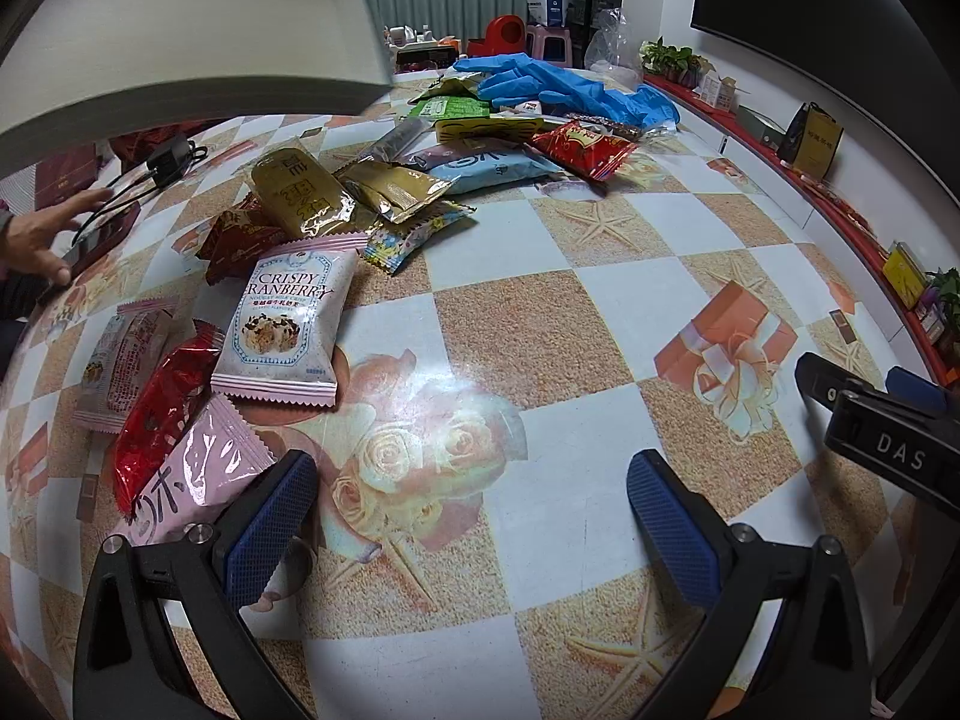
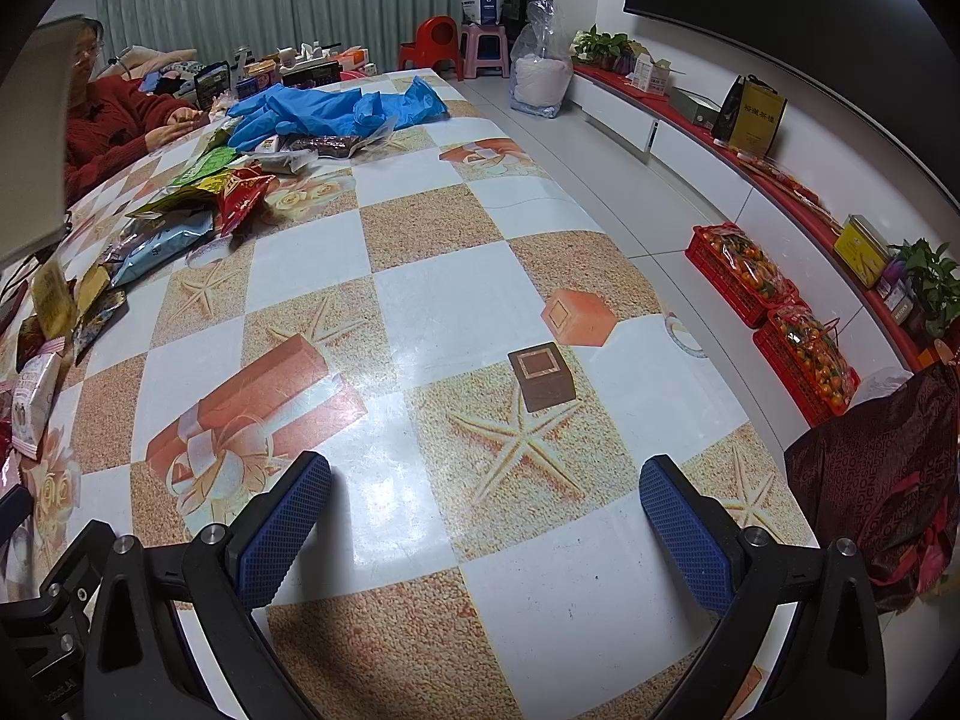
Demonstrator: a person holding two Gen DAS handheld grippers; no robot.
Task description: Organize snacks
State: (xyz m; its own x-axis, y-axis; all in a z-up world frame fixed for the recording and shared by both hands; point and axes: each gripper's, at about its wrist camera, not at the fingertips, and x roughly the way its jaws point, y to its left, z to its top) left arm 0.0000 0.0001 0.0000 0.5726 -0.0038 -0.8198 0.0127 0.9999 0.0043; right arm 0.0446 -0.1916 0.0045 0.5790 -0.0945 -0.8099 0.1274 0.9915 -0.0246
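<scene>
Several snack packets lie scattered on the patterned table point(image 1: 510, 252). A white Crispy Cranberry pack point(image 1: 285, 324) lies ahead and left of my left gripper point(image 1: 471, 516), which is open and holds nothing. A pink packet point(image 1: 192, 480) and a red packet point(image 1: 159, 414) lie against its left finger. Farther back are gold packets point(image 1: 300, 192), a light blue pack point(image 1: 480, 165) and a red pack point(image 1: 582, 147). My right gripper point(image 2: 486, 516) is open above bare tablecloth. The snack pile point(image 2: 174, 222) appears far left in the right wrist view.
Blue gloves point(image 1: 564, 87) lie at the table's far end. A person's hand point(image 1: 42, 240) rests at the left edge near a charger and cable point(image 1: 168, 159). A pale overhanging surface point(image 1: 180, 30) fills the upper left. Red crates of oranges point(image 2: 774, 306) and a dark red bag point(image 2: 882, 468) sit beside the table.
</scene>
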